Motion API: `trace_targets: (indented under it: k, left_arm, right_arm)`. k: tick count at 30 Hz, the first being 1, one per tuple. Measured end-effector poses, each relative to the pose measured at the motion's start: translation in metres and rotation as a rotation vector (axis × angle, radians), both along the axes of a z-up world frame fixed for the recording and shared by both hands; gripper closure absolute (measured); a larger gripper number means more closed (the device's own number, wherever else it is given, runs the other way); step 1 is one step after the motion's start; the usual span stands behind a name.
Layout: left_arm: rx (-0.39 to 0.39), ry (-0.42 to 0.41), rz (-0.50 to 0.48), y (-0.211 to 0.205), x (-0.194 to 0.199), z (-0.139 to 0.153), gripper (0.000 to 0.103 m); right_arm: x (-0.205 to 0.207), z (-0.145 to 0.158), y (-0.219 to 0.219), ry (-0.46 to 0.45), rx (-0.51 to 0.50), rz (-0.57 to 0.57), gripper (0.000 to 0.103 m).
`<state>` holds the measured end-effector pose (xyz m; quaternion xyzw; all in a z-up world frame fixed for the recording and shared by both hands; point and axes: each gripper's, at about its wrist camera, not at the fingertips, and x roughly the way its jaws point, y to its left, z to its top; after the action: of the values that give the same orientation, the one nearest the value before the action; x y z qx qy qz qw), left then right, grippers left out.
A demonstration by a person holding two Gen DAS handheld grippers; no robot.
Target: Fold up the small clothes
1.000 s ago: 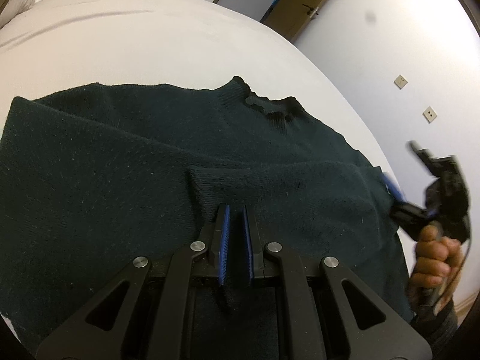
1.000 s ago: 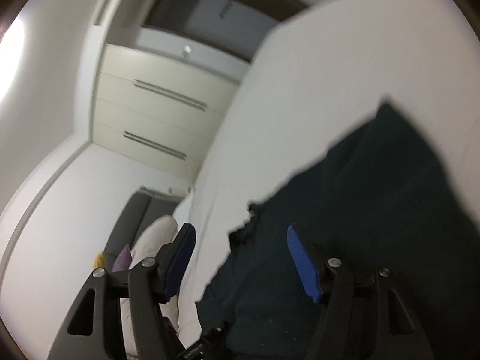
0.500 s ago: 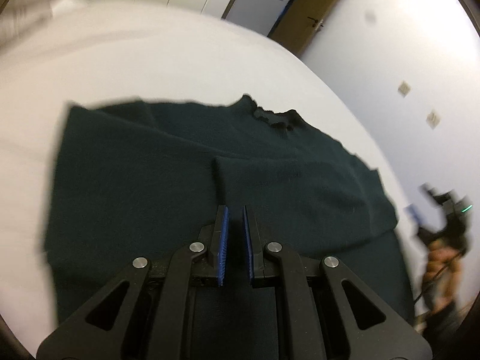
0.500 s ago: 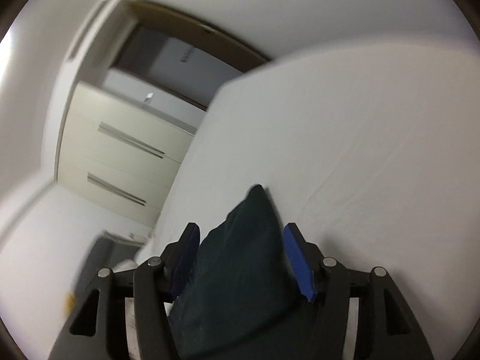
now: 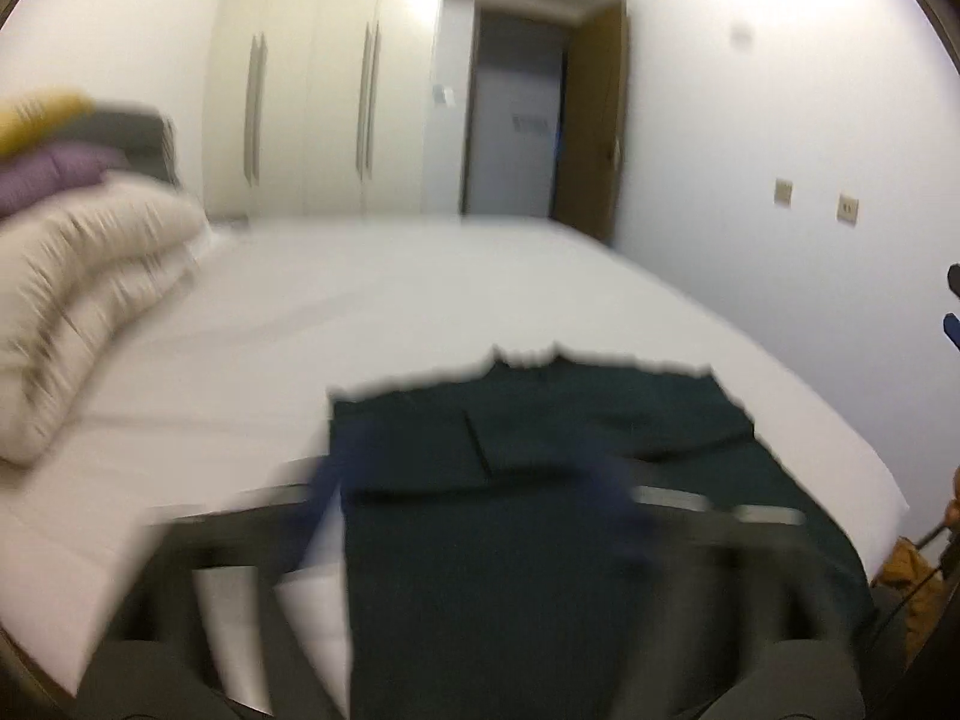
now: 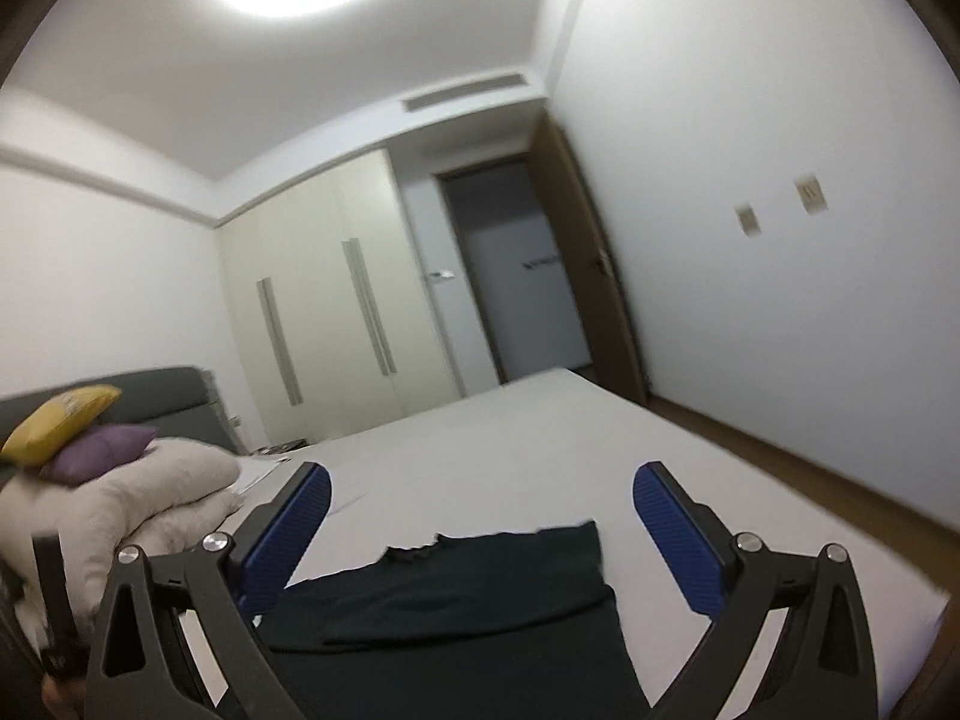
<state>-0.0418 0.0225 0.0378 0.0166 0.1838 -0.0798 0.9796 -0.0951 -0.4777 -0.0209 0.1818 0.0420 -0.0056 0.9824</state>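
Right gripper (image 6: 480, 516): jaws opening, wide apart, nothing between them. Left gripper (image 5: 474, 498): blurred, jaws opening, empty. Dark green sweater (image 6: 456, 588): flat on white bed (image 6: 540, 450), lower centre. Pillows (image 6: 120, 498): left edge. Wardrobe (image 6: 324, 312): centre background.

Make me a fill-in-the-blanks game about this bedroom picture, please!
1. The dark green sweater lies on the white ____.
2. On the purple cushion sits a ____ cushion.
3. The right hand-held gripper has ____ pads on its fingers, and nothing is between them.
4. The tall wardrobe stands to the ____ of the doorway.

Missing words: bed; yellow; blue; left
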Motion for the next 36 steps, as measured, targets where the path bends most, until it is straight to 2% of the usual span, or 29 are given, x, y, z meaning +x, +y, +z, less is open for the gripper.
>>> trace_targets:
  k: [2, 3, 5, 8, 11, 13, 16, 18, 20, 22, 25, 27, 32, 36]
  left_arm:
    - [0.001, -0.166, 0.011, 0.003, -0.038, 0.023, 0.000]
    - [-0.005, -0.215, 0.001, 0.003, -0.053, 0.034, 0.000]
    - [-0.025, -0.228, -0.029, 0.004, -0.068, 0.048, 0.000]
    - [-0.075, -0.134, -0.103, 0.007, -0.078, 0.059, 0.000]
    - [-0.134, -0.013, -0.188, 0.016, -0.084, 0.054, 0.000]
    - [-0.129, 0.034, -0.226, 0.022, -0.092, 0.046, 0.000]
    - [-0.007, 0.052, -0.206, 0.023, -0.109, 0.023, 0.000]
    - [0.196, 0.065, -0.192, 0.007, -0.125, -0.010, 0.000]
    - [0.376, 0.098, -0.204, -0.007, -0.140, -0.047, 0.000]
    - [0.551, 0.134, -0.248, -0.022, -0.158, -0.088, 0.000]
    - [0.814, 0.143, -0.315, -0.039, -0.194, -0.139, 0.000]
    - [0.914, 0.146, -0.354, -0.048, -0.205, -0.164, 0.000]
    - [1.011, 0.199, -0.368, -0.053, -0.212, -0.202, 0.000]
    - [1.145, 0.234, -0.333, -0.055, -0.206, -0.240, 0.000]
  right_arm:
    - [-0.014, 0.014, 0.007, 0.003, -0.047, -0.007, 0.000]
    - [-0.015, 0.018, 0.009, 0.003, -0.060, -0.013, 0.000]
    - [-0.034, 0.028, 0.010, -0.008, -0.068, -0.011, 0.000]
    - [-0.042, 0.028, 0.014, 0.025, -0.092, 0.055, 0.000]
    - [-0.050, 0.015, 0.026, 0.161, -0.188, 0.092, 0.000]
    - [-0.052, -0.001, 0.038, 0.229, -0.274, 0.102, 0.000]
    - [-0.055, -0.034, 0.058, 0.314, -0.448, 0.086, 0.000]
    - [-0.060, -0.055, 0.069, 0.350, -0.537, 0.077, 0.000]
    - [-0.063, -0.070, 0.071, 0.383, -0.543, 0.099, 0.000]
    - [-0.062, -0.086, 0.067, 0.426, -0.492, 0.114, 0.000]
    - [-0.060, -0.102, 0.065, 0.464, -0.409, 0.131, 0.000]
    - [-0.061, -0.109, 0.070, 0.475, -0.378, 0.141, 0.000]
    - [-0.058, -0.120, 0.085, 0.486, -0.378, 0.179, 0.000]
    - [-0.053, -0.122, 0.089, 0.493, -0.361, 0.197, 0.000]
